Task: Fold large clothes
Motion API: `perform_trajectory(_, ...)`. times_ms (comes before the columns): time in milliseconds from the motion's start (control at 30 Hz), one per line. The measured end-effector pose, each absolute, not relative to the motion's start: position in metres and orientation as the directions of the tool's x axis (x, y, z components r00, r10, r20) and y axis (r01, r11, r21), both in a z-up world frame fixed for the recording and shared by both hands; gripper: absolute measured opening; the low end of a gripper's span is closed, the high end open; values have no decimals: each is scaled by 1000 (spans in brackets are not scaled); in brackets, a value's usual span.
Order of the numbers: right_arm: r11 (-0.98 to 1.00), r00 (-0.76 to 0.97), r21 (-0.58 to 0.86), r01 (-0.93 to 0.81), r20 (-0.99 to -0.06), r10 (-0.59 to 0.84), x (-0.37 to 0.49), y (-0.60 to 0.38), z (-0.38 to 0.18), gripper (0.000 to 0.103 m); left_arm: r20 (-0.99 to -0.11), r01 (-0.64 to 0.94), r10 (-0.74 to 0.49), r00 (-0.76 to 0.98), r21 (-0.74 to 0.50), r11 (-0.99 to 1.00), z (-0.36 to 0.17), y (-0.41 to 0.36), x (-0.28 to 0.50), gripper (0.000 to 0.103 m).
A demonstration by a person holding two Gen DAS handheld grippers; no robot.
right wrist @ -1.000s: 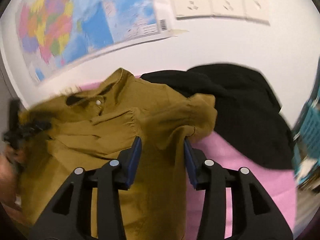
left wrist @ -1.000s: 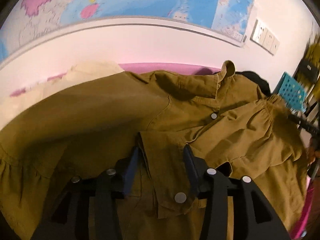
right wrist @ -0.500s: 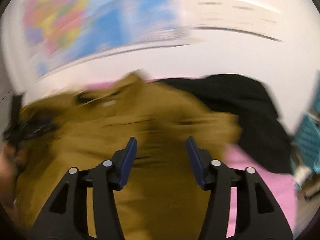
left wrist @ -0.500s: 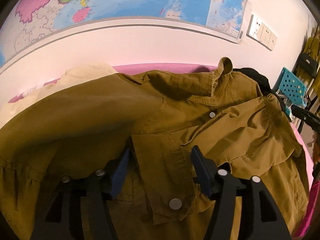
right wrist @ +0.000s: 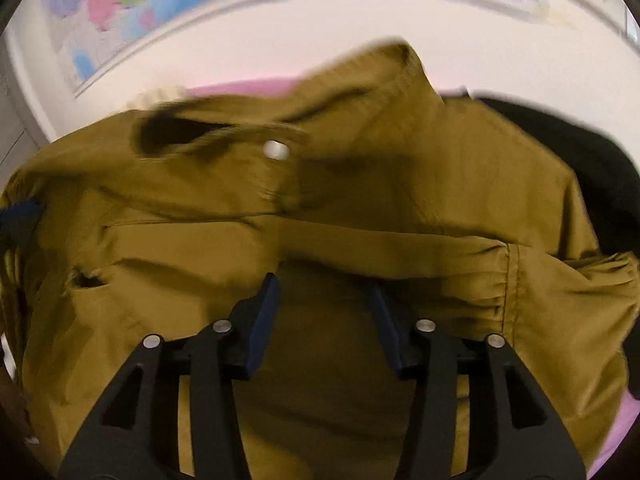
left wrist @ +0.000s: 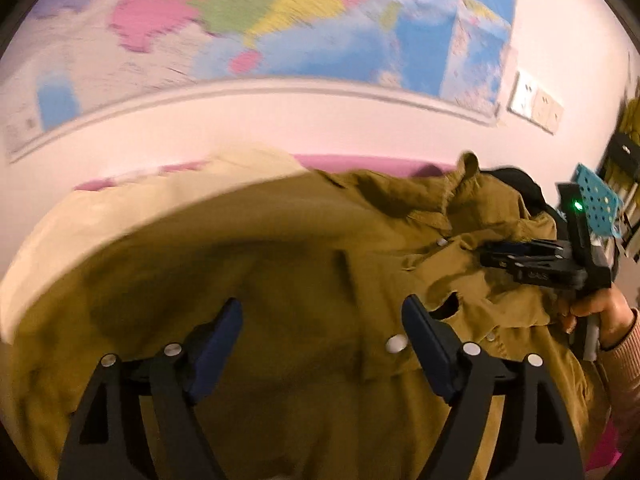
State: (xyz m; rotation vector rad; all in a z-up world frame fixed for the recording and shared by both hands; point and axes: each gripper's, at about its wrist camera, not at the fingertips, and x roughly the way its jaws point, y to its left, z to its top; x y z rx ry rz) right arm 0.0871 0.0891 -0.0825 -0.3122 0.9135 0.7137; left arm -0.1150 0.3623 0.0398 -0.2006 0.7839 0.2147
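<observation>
An olive-brown button shirt (left wrist: 304,280) lies spread on a pink surface, collar toward the wall. My left gripper (left wrist: 322,332) is open wide just above the shirt front, holding nothing. The right gripper's body (left wrist: 536,264) shows at the right in the left wrist view, over the shirt's right shoulder. In the right wrist view the shirt (right wrist: 360,208) fills the frame, and my right gripper (right wrist: 324,304) is open over a fold below the sleeve seam, with no cloth between the pads.
A cream garment (left wrist: 132,216) lies left of the shirt. A black garment (right wrist: 592,152) lies behind it at the right. A blue perforated basket (left wrist: 598,204) stands far right. A wall with a world map (left wrist: 280,20) and sockets (left wrist: 536,106) is close behind.
My left gripper opened and let go of the shirt's button placket, which dropped flat. My right gripper moved left over the shirt toward the collar area.
</observation>
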Motion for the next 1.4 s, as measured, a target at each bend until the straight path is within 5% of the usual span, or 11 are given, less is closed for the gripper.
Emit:
perform_trajectory(267,505,269,117,-855,-734,624,10,129,-56,48,-627,-429,337,703,5,903,74,391,-200,82)
perform_trajectory(567,516,236,80,-853,-823,517,8,182,-103,52,-690,-518,411,596,60,853,56,421,-236,79)
perform_trajectory(767,384,221,59,-921,-734,642,-58,190,-65,61,-741,-510,337,581,-9,860,40,441,-244,53)
perform_trajectory(1000,22,-249,373,-928,-660,709,-146,258,-83,68,-760,-454,257,597,-55,889,42,442,-243,10)
perform_trajectory(1200,65,-311,476,-877,-666,678,-174,323,-119,78,-771,-431,186,609,-125,894,46,445,-245,9)
perform_trajectory(1233,69,-331,502,-862,-662,673,-173,325,-122,71,-774,-429,179,608,-130,894,47,445,-245,10)
perform_trajectory(1300,36,-393,548,-836,-642,659,-173,333,-124,21,-778,-426,175,603,-129,896,48,443,-243,12)
perform_trajectory(1333,15,-384,529,-848,-634,672,-175,329,-116,6,-780,-425,169,602,-135,895,49,443,-243,17)
perform_trajectory(1400,-50,-389,495,-867,-612,689,-175,313,-89,5,-766,-409,145,627,-165,897,59,442,-245,32)
